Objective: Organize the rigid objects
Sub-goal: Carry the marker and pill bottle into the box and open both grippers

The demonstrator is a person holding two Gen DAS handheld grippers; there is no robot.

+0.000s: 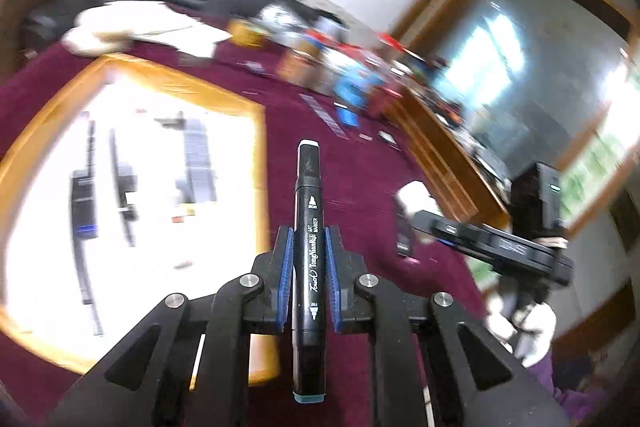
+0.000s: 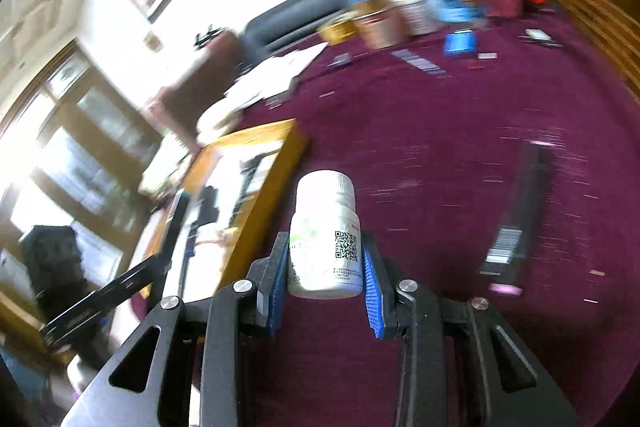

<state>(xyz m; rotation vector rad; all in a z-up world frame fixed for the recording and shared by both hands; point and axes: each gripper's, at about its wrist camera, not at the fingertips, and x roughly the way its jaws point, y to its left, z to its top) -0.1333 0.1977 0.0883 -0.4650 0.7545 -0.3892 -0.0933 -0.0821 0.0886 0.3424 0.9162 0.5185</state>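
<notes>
My left gripper (image 1: 309, 247) is shut on a black art marker (image 1: 308, 227) with white print, held lengthwise between the blue pads above the maroon cloth. My right gripper (image 2: 325, 259) is shut on a white pill bottle (image 2: 325, 235) with a QR code label, held upright above the same cloth. The right gripper also shows in the left wrist view (image 1: 496, 243), off to the right. A wooden-rimmed tray (image 1: 256, 155) with a bright white floor lies to the left; it also shows in the right wrist view (image 2: 276, 163). Dark items lie blurred inside it.
A dark flat box (image 2: 516, 219) with a barcode lies on the cloth at right. Blurred boxes and jars (image 2: 420, 7) crowd the far edge. A blue item (image 1: 346, 117) and small cards lie scattered. A wooden cabinet (image 1: 448, 155) stands at right.
</notes>
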